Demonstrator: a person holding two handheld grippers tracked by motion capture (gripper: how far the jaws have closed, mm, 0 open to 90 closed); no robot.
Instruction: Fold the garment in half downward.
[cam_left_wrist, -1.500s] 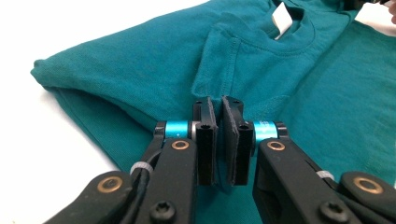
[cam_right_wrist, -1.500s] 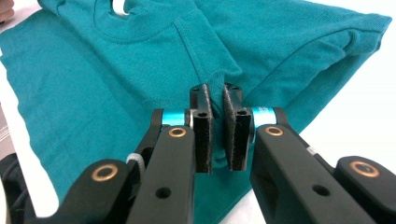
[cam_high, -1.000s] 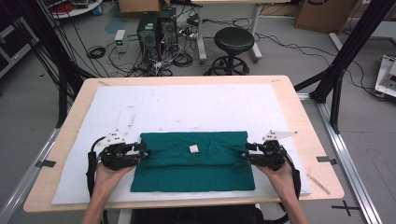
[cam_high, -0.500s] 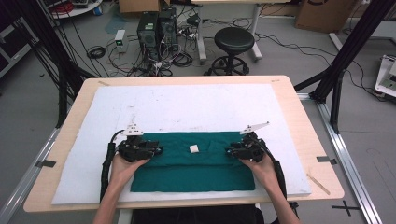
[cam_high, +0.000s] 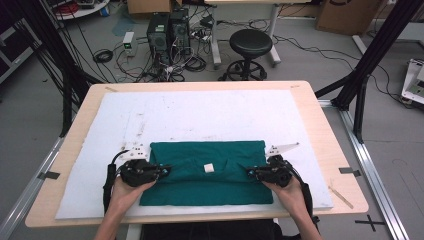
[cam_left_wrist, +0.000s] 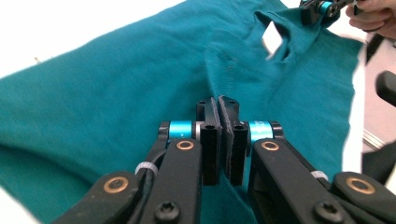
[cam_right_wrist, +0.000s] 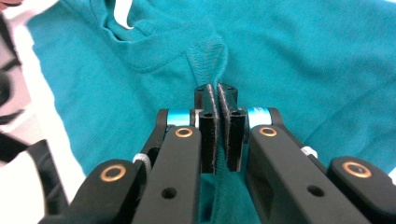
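I've got both sides pinched: left gripper (cam_left_wrist: 219, 122) clamped tight on the green shirt (cam_high: 207, 170), right gripper (cam_right_wrist: 218, 112) likewise on its fabric. The shirt lies on the white mat (cam_high: 200, 112), partly folded; I'd say more folds remain, maybe 2.

We see a light wooden desk (cam_high: 320, 125) carrying a large white sheet (cam_high: 215, 115) that covers most of its top. On the sheet's near half lies a folded teal T-shirt (cam_high: 200, 187), spread flat, with a small white label (cam_high: 209, 168) at its neckline
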